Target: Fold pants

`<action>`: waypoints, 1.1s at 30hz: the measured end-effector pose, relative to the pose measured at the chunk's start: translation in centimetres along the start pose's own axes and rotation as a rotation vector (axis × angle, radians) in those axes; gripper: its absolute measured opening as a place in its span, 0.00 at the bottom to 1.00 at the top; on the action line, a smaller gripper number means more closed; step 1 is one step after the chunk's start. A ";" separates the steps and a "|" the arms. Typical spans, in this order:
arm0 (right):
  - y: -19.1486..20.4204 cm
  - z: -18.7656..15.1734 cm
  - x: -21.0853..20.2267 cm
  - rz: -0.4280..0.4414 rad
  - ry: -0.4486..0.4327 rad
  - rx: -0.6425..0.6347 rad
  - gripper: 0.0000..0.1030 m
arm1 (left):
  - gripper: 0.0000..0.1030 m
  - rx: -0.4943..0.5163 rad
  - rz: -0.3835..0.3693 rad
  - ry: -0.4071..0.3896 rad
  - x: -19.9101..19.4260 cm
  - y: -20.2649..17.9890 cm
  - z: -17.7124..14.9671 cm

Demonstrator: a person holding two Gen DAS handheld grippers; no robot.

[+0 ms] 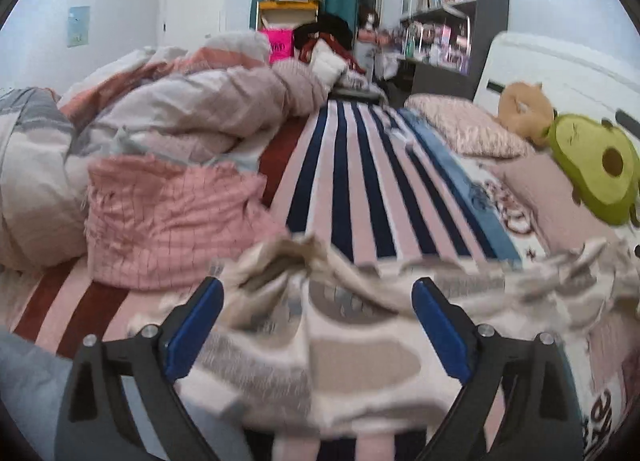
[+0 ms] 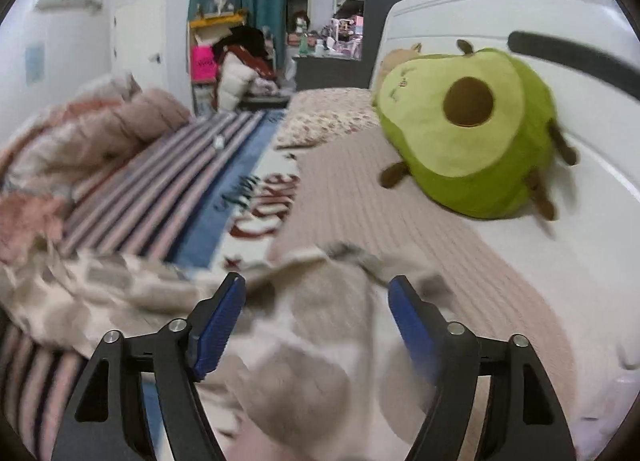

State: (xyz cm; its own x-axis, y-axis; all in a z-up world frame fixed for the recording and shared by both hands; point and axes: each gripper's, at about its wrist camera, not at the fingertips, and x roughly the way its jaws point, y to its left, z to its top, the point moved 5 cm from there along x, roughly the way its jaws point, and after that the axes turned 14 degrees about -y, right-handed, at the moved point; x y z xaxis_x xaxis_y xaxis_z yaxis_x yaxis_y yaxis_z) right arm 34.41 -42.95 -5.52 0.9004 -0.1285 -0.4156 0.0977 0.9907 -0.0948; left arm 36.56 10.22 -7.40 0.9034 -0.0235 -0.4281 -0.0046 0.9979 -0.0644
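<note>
Both tools, left tool (image 1: 318, 325) and right tool (image 2: 316, 321), gape wide over my pants (image 1: 352, 365), gripping nothing; soft beige-blotched fabric, rumpled on the bed (image 1: 360, 181).

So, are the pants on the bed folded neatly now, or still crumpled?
Still crumpled. The pants lie bunched on the bed, with ridges and wrinkles along the far edge; no flat, even fold shows.
</note>
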 end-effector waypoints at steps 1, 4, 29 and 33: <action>-0.3 -0.5 -0.2 -0.030 0.012 -0.021 0.78 | 0.91 0.008 0.007 0.014 -0.1 0.1 -0.4; -1.7 -1.8 -0.4 -0.093 0.055 -0.011 0.78 | 0.91 0.002 0.030 0.090 0.6 0.9 -2.3; 1.8 -5.0 6.9 0.077 0.126 -0.084 0.10 | 0.91 -0.095 0.130 0.288 7.1 4.3 -6.3; 1.9 -4.1 5.8 0.064 0.060 -0.041 0.09 | 0.96 -0.023 0.154 0.282 7.2 5.9 -4.0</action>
State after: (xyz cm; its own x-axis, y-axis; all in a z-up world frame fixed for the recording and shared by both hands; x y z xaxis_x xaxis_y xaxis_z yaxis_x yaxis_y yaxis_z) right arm 38.09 -42.04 -11.83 0.8770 -0.0682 -0.4757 0.0218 0.9945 -0.1024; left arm 41.37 15.75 -14.45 0.7368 0.1088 -0.6672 -0.1446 0.9895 0.0016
